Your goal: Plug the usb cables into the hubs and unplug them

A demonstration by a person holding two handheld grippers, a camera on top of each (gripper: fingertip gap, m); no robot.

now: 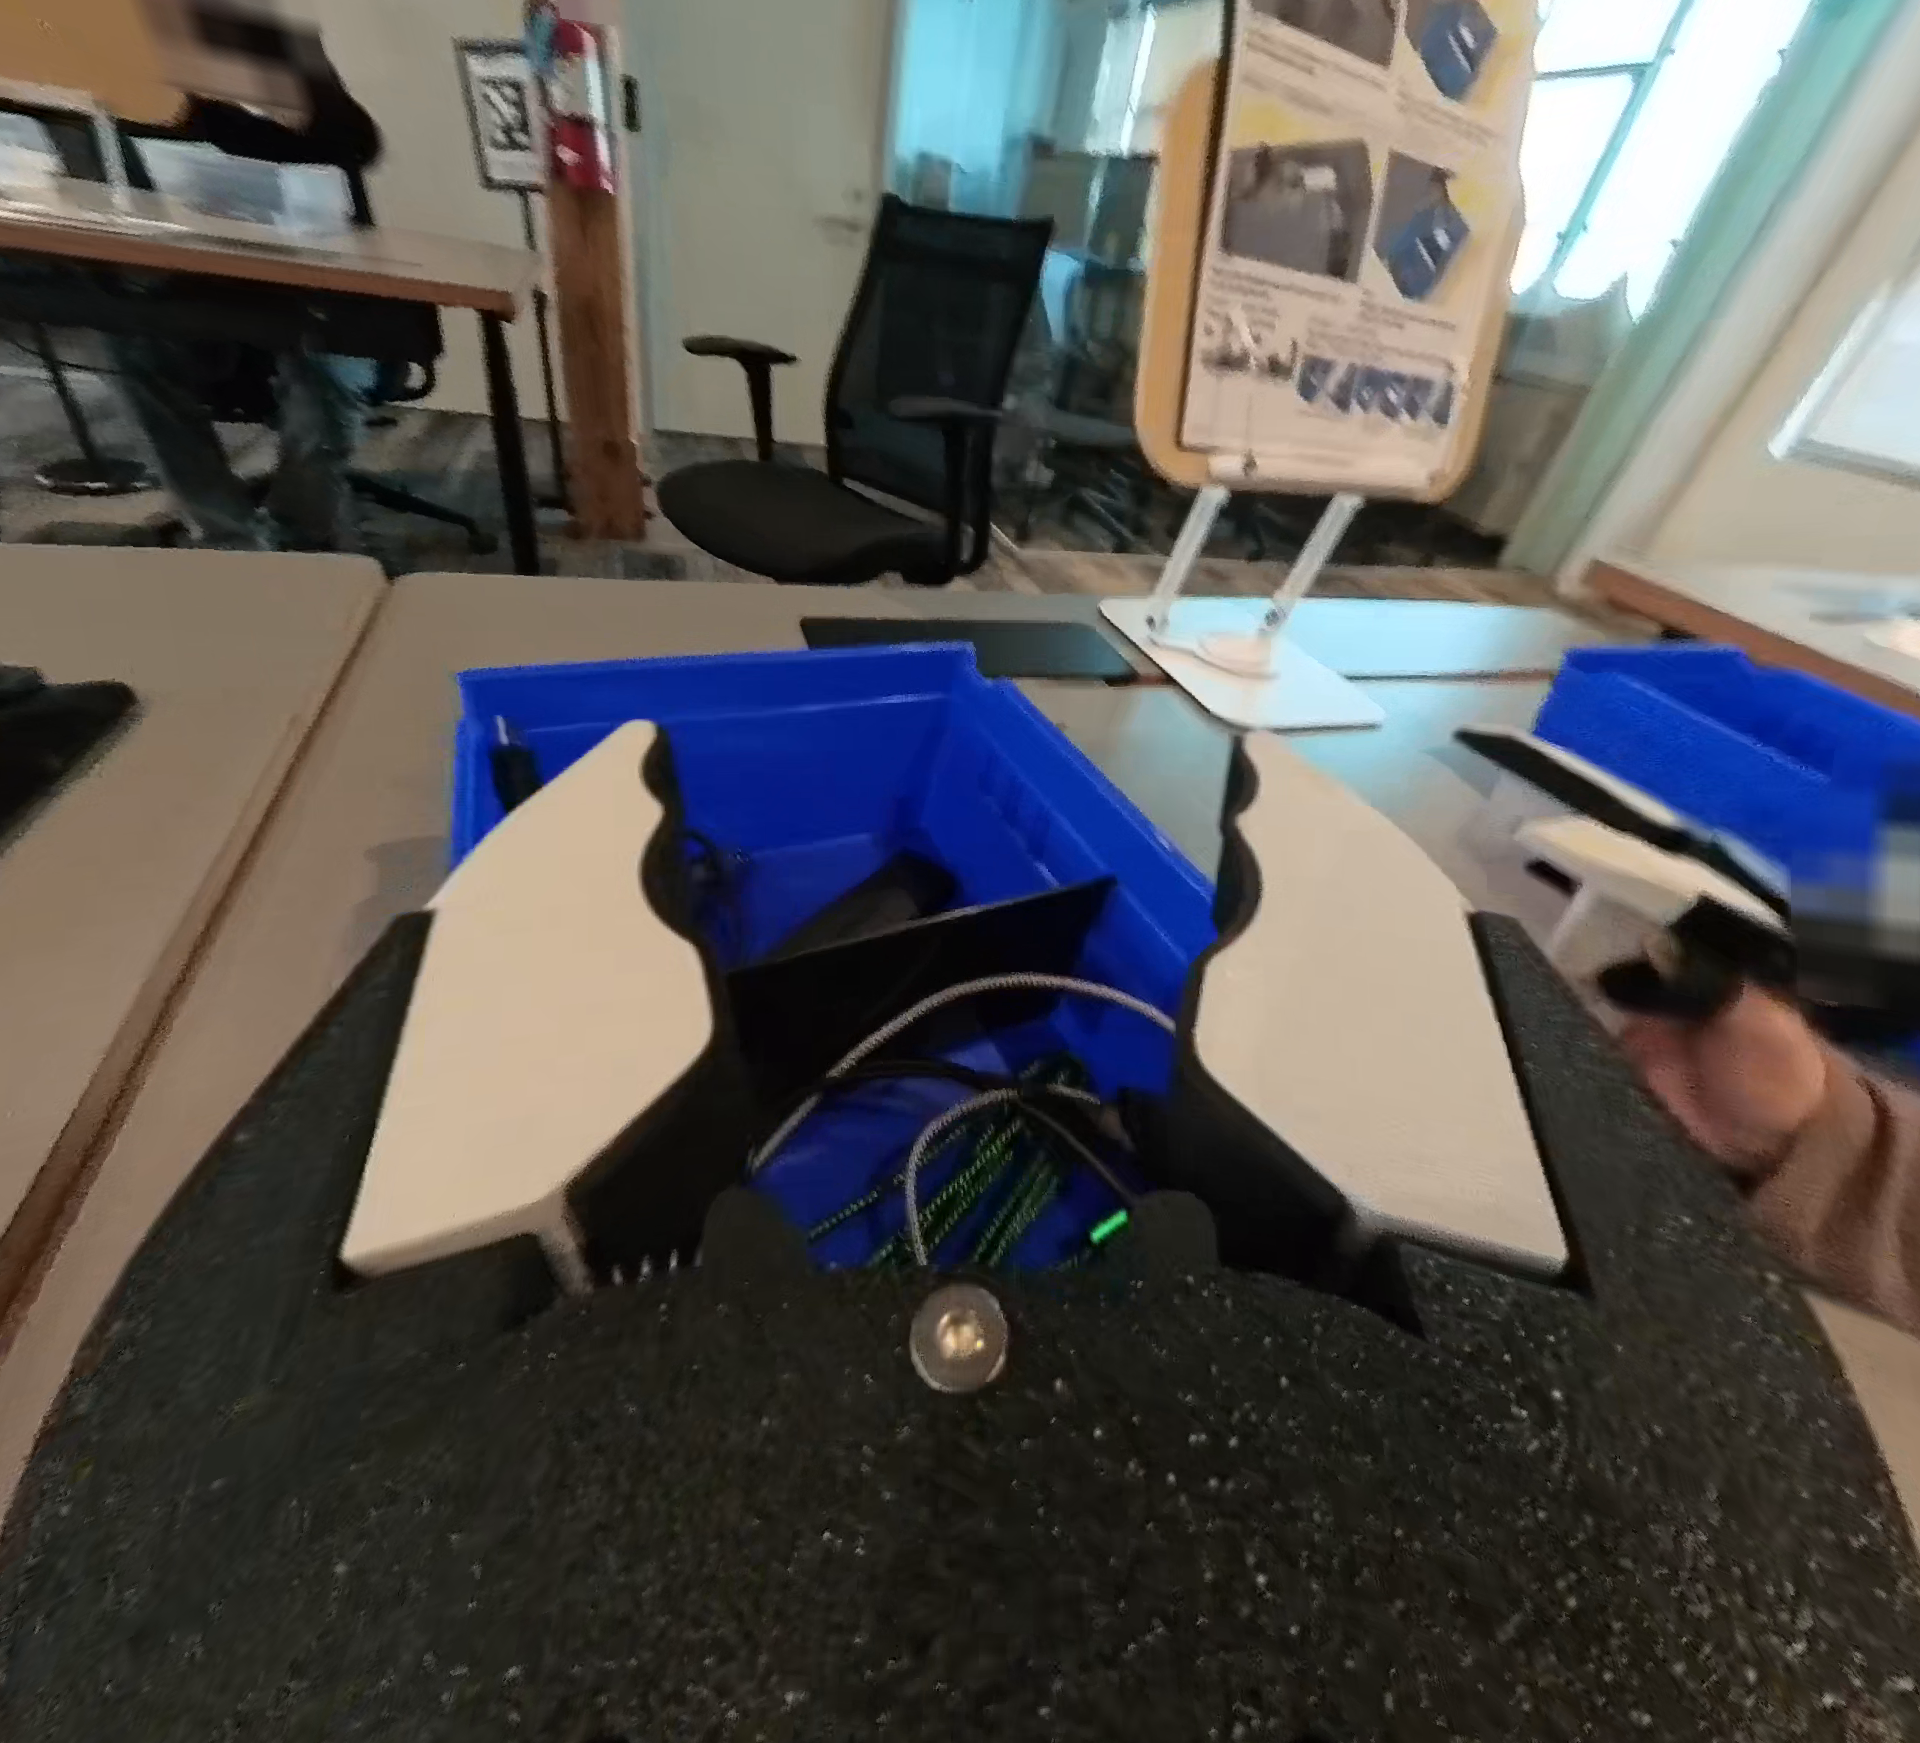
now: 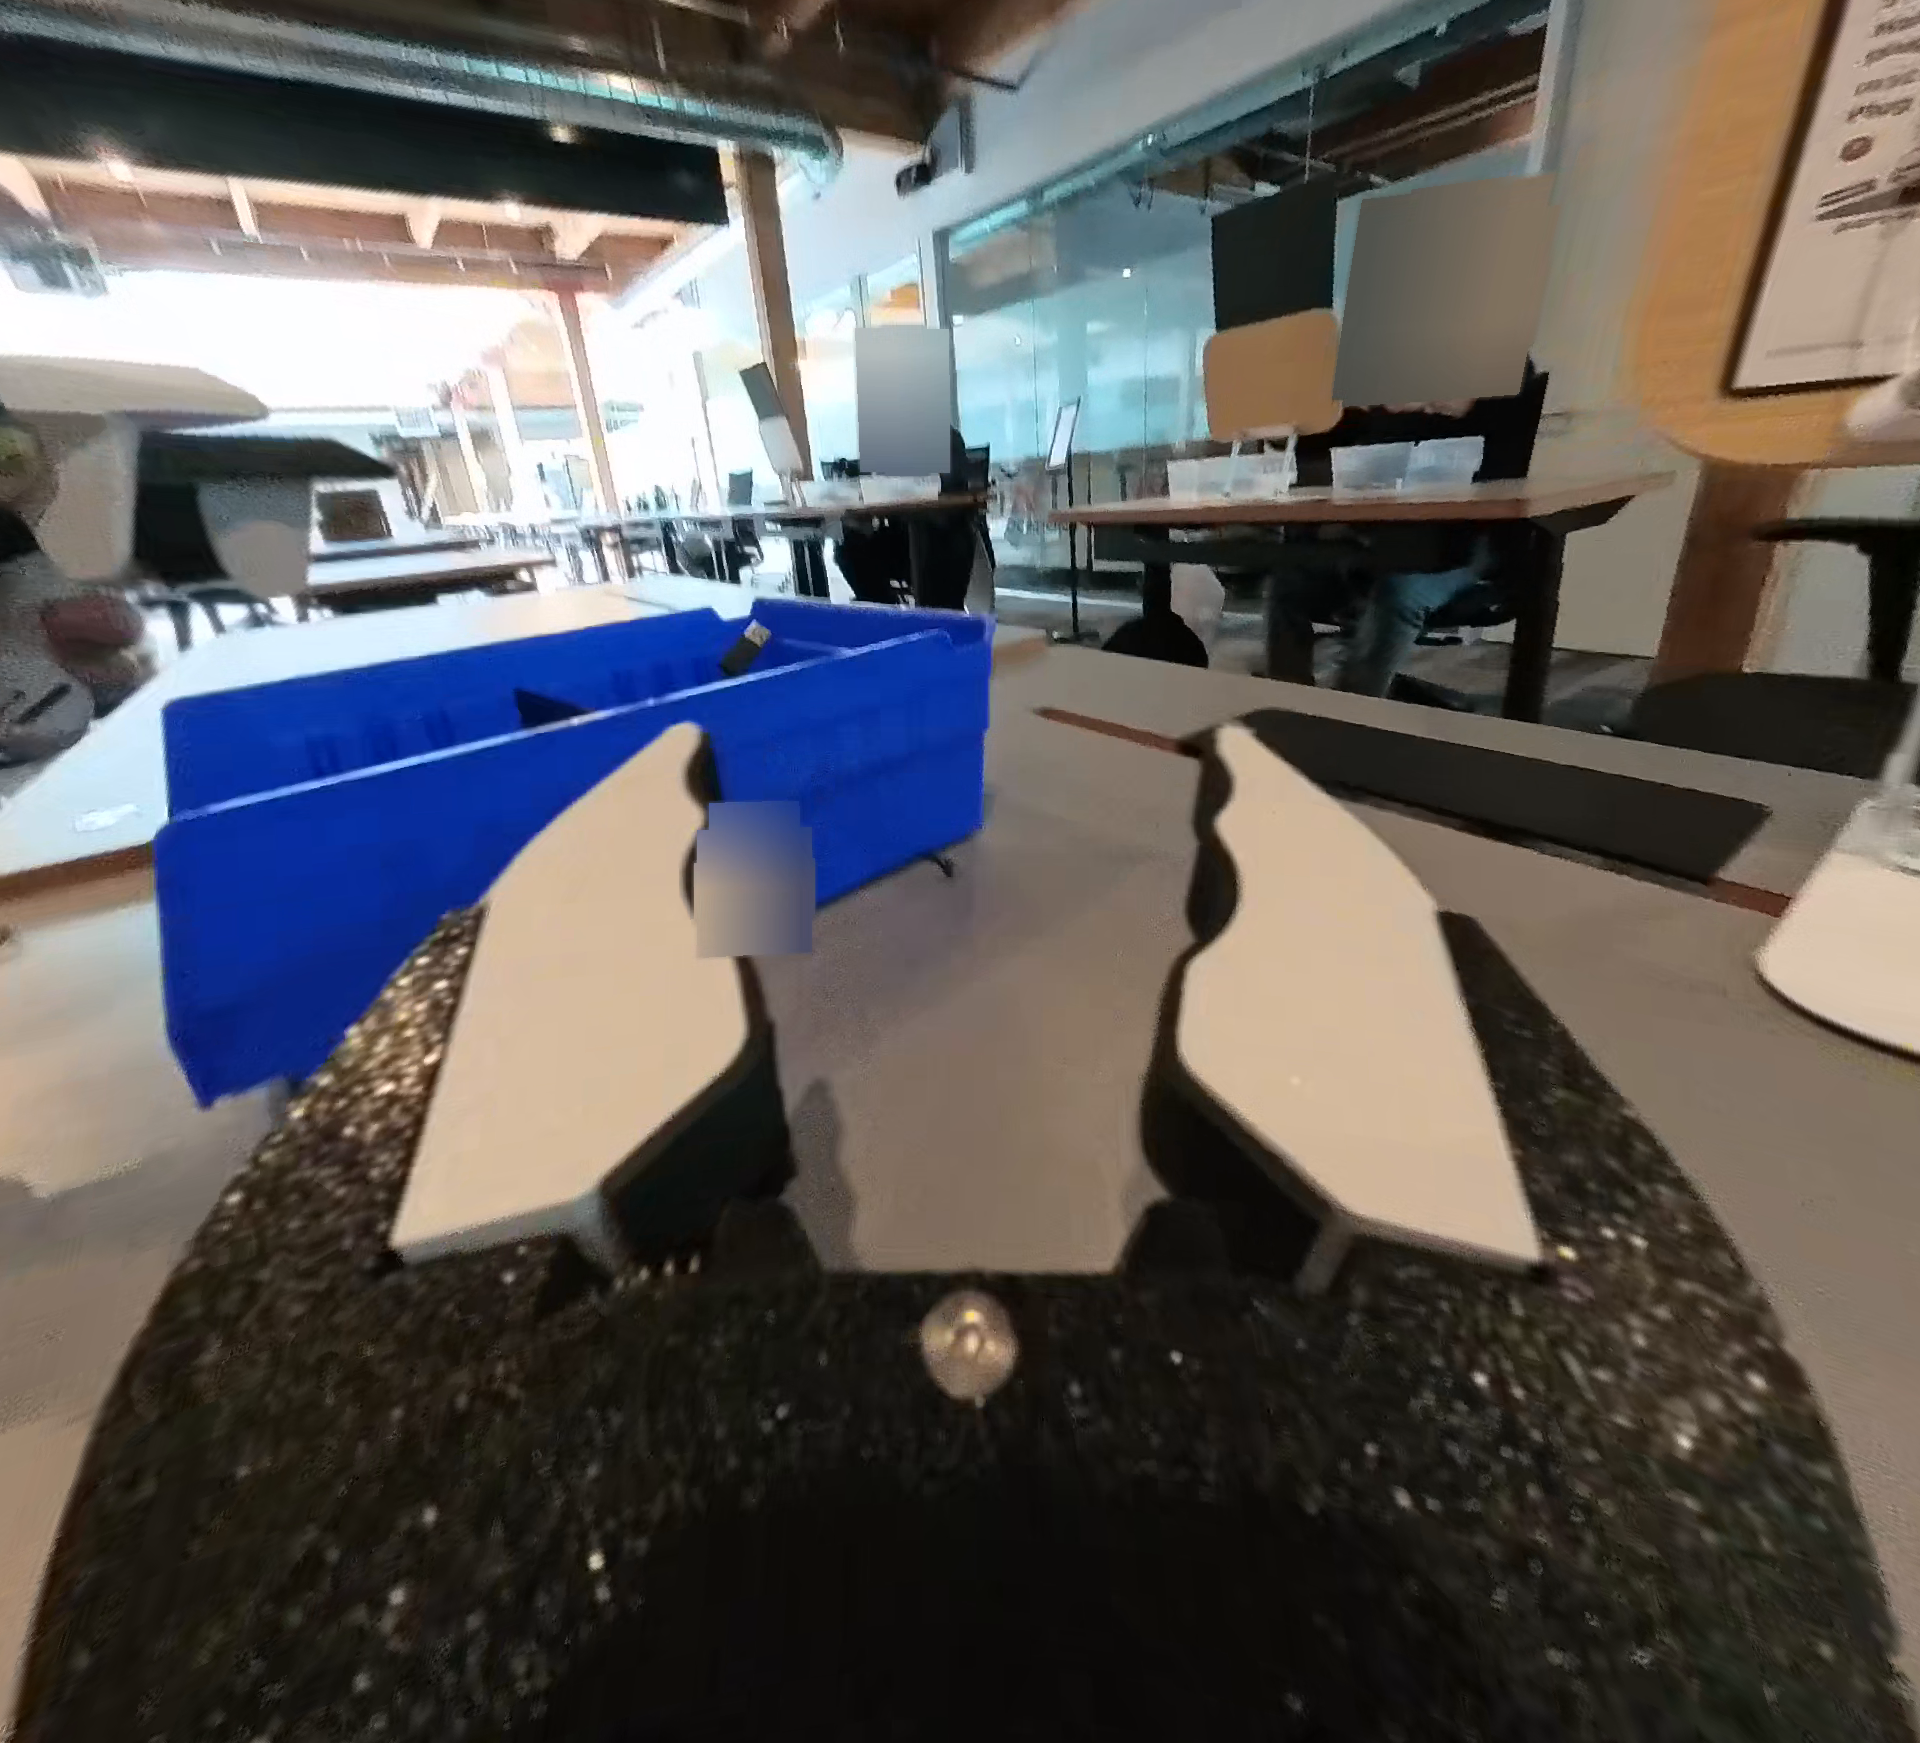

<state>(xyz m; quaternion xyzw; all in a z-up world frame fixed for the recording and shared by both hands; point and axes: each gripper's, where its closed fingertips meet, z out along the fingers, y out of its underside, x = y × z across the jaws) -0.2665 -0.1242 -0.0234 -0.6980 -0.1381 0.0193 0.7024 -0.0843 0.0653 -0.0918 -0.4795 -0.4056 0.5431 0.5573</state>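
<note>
So the usb cables (image 1: 977,1101) are all sitting in a tangle in the near compartment of the blue bin (image 1: 1091,800), a couple of grey braided ones plus some green-and-black braided ones, with a little green light glowing down at the near right corner of the pile. A black divider (image 1: 914,955) splits the bin, and behind it in the far compartment there's a dark lump that could be a hub, honestly too murky to call. One black USB plug (image 1: 509,758) pokes up against the far left wall, and you can spot the same plug (image 2: 748,647) sticking above the rim from the right wrist view. The left gripper (image 1: 940,758) hangs right over the bin with its jaws spread wide, nothing in them. The right gripper (image 2: 956,737) is off to the right of the bin over bare table (image 2: 987,1018), also spread wide and empty. My read is we're at the very start, picking a cable. If I were doing it, I'd go for a connector end rather than a mid-loop, since the tangle will probably drag its neighbours along, and I'd clamp the plug body square so it lines up with a port later. A black mat (image 1: 966,644) and a white stand (image 1: 1236,665) sit beyond the bin.
</note>
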